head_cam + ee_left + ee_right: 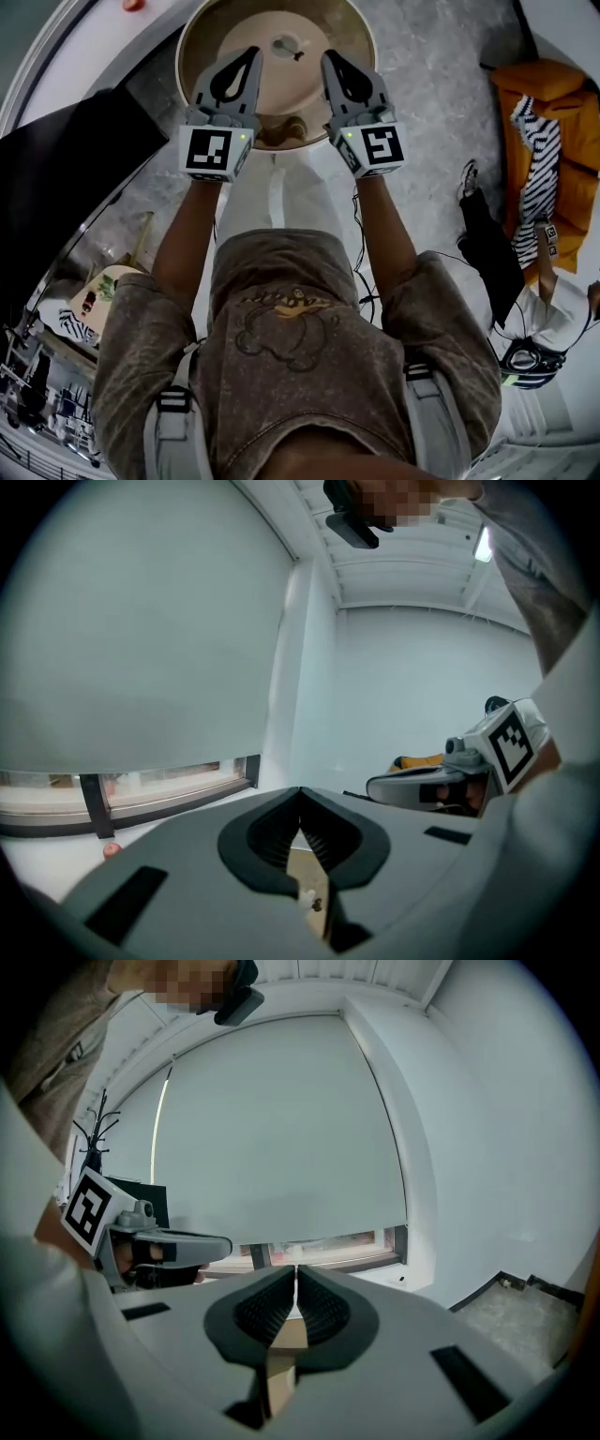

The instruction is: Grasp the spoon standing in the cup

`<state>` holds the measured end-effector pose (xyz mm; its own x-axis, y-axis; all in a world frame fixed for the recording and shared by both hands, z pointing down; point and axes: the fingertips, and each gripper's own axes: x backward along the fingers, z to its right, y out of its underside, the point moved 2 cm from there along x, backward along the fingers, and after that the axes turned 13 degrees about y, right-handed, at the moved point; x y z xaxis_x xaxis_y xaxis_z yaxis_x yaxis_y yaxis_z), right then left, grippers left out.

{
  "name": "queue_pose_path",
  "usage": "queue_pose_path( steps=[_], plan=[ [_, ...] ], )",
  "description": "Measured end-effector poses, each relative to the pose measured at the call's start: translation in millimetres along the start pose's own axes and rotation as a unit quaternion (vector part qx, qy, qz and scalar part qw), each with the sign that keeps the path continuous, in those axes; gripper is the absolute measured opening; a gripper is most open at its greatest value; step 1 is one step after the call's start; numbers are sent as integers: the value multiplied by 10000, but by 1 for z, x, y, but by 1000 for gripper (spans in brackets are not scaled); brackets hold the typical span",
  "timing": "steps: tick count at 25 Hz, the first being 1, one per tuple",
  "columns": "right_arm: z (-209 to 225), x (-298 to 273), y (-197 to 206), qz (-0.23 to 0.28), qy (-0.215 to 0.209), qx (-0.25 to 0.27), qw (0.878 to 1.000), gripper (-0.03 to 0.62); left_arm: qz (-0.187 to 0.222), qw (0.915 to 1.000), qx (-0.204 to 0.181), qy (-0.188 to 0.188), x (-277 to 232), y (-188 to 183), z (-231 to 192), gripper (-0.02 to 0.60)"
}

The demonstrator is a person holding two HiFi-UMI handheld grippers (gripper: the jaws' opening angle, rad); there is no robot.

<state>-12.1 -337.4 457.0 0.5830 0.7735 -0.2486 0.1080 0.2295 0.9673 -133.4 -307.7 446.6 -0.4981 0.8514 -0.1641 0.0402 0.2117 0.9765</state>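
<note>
Head view: left gripper (251,54) and right gripper (330,58) hover over the round table (323,26), either side of the cup (284,44); the spoon (298,56) is barely visible. Left gripper view: jaws together, empty. Right gripper view: same. Open one, then drop straight onto the handle.

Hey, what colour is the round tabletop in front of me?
The round tabletop is light beige with a darker brown rim; the head view shows it best.
</note>
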Motion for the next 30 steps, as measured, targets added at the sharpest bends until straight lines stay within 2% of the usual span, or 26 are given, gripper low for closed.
queue_pose_path(
  steps=[11, 14, 19, 30],
  plan=[
    [-5, -22, 61, -33, 1, -134, 9999, 20, -82, 9999, 126, 65, -13, 67, -12, 17],
    [-8, -25, 73, -47, -12, -131, 9999, 20, -268, 9995, 180, 26, -14, 88, -14, 17],
    [-7, -30, 89, -62, 44, -55, 10000, 20, 18, 9998, 193, 96, -26, 89, -14, 17],
    [-2, -29, 119, -241, -29, -257, 9994, 21, -141, 9996, 247, 56, -27, 113, -11, 17]
  ],
)
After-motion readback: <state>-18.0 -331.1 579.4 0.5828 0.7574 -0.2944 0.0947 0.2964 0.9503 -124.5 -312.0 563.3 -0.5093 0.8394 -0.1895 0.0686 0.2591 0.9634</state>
